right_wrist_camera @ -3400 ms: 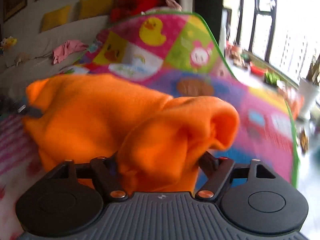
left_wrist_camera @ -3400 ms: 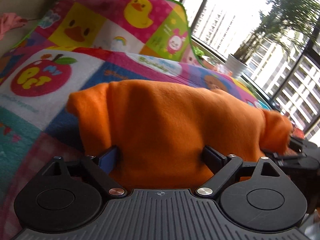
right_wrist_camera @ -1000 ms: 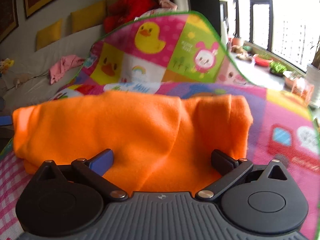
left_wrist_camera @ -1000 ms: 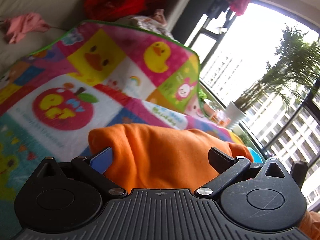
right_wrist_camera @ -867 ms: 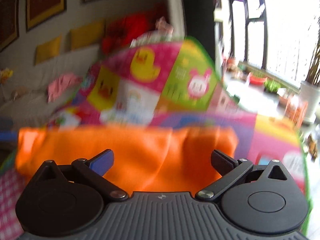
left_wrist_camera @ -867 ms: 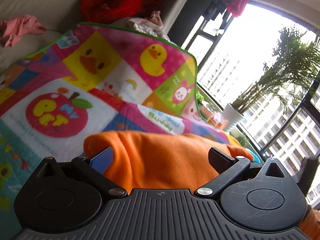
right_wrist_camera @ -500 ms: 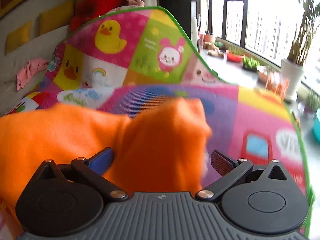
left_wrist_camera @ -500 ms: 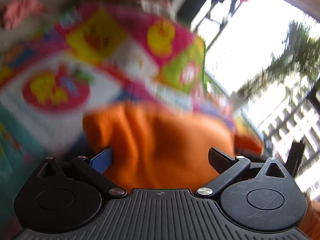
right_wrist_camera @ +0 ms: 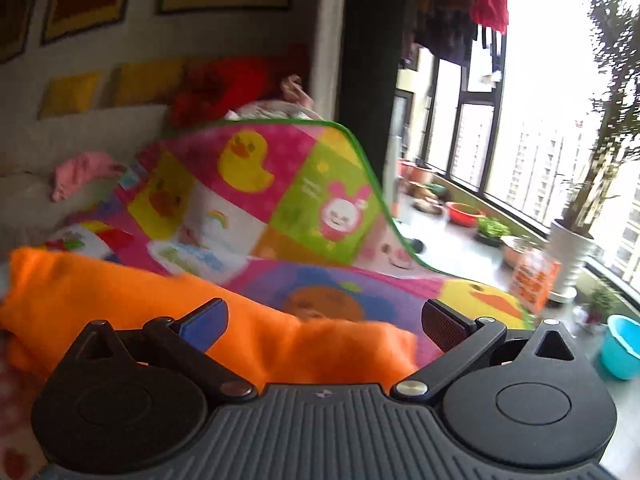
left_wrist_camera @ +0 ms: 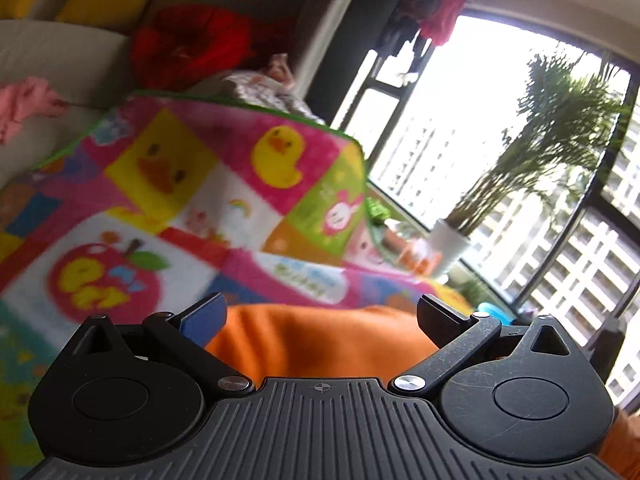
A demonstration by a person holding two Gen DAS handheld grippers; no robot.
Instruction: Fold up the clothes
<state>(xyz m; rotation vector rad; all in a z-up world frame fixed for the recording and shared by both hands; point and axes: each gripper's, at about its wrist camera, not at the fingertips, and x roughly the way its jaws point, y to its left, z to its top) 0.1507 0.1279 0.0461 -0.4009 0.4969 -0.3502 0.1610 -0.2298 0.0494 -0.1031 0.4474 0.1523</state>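
Observation:
An orange fleece garment (left_wrist_camera: 320,340) lies folded on a colourful cartoon mat (left_wrist_camera: 180,200). It also shows in the right wrist view (right_wrist_camera: 120,300), stretching left from the gripper. My left gripper (left_wrist_camera: 320,316) is open, its jaws wide apart above the near edge of the garment and holding nothing. My right gripper (right_wrist_camera: 324,320) is open too, just above the garment's right end, empty. The mat (right_wrist_camera: 304,208) rises behind the garment in both views.
A beige sofa (left_wrist_camera: 60,64) with a pink cloth (left_wrist_camera: 24,100), a red bundle (left_wrist_camera: 188,44) and yellow cushions stands behind the mat. Big windows, a potted palm (left_wrist_camera: 452,240), pots and a blue bucket (right_wrist_camera: 620,348) are at the right.
Both grippers have let go of the orange garment and lifted back from it. The garment has dropped lower in both views and lies folded on the mat.

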